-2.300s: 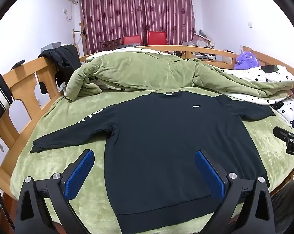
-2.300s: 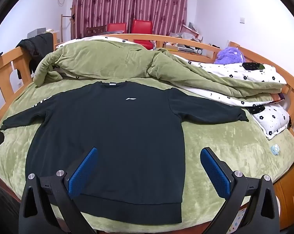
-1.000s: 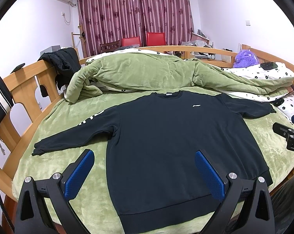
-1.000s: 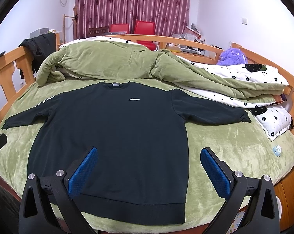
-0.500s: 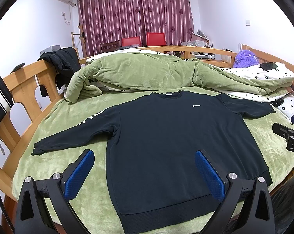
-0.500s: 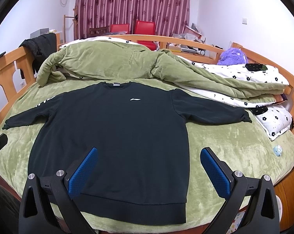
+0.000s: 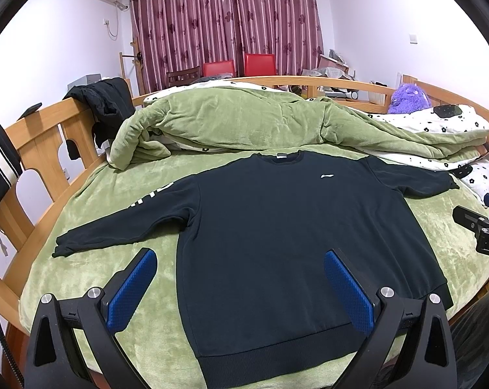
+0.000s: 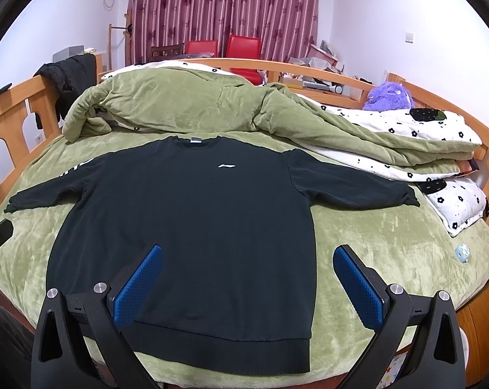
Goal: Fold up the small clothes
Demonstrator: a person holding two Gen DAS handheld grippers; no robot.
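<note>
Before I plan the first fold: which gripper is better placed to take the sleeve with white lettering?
Left. The open left gripper hangs nearest the lettered sleeve of the black sweatshirt; the open right gripper sits toward the other side.

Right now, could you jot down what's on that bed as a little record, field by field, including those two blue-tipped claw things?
garment: black sweatshirt, lying flat, front up, both sleeves spread out, unfolded
surface: green bed cover
behind it: green quilt, bunched in a heap
left gripper: open, empty, hovering near the hem
right gripper: open, empty, hovering near the hem
other items: purple plush toy at the far right rail; black jacket hung on the left rail
</note>
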